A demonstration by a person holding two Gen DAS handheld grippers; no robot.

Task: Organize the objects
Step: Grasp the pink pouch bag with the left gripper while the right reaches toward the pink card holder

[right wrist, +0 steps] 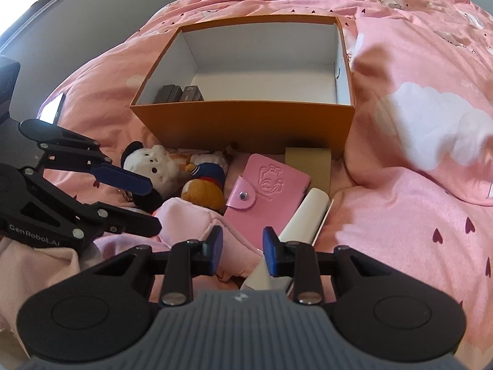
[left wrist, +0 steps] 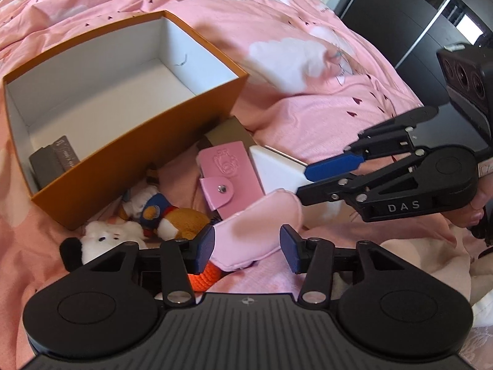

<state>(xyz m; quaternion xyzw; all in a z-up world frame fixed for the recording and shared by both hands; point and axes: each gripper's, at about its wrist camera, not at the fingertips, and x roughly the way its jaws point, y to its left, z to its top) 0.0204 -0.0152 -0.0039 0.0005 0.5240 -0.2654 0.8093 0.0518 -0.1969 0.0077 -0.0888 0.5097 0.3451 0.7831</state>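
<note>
A: Pink fabric everywhere, and the left gripper (left wrist: 246, 248) hangs over a padded pink pouch (left wrist: 262, 225). Its blue pads stand spread; the pouch lies between them, the left pad about at its edge, the right pad clear of it.

B: And the right gripper (right wrist: 242, 252)?

A: Narrower gap, jaws still apart, nothing pinched. Below it lie the pouch and a white rolled thing (right wrist: 303, 215), just beside a pink snap wallet (right wrist: 268, 186) with an embossed figure.

B: Where's the box?

A: The orange box (right wrist: 246, 126) sits on the pink bedspread (right wrist: 416, 185) behind the pile, open-topped, white inside, with dark small boxes (right wrist: 178, 94) in one corner. Two plush toys (right wrist: 172, 172) lie against its front wall, a tan card (right wrist: 308, 160) too.

B: Any writing?

A: "DAS" on the right gripper's body from the left wrist view; "GenRobot.AI" on the left one from the right. Print on the dark boxes is too small to read.
</note>
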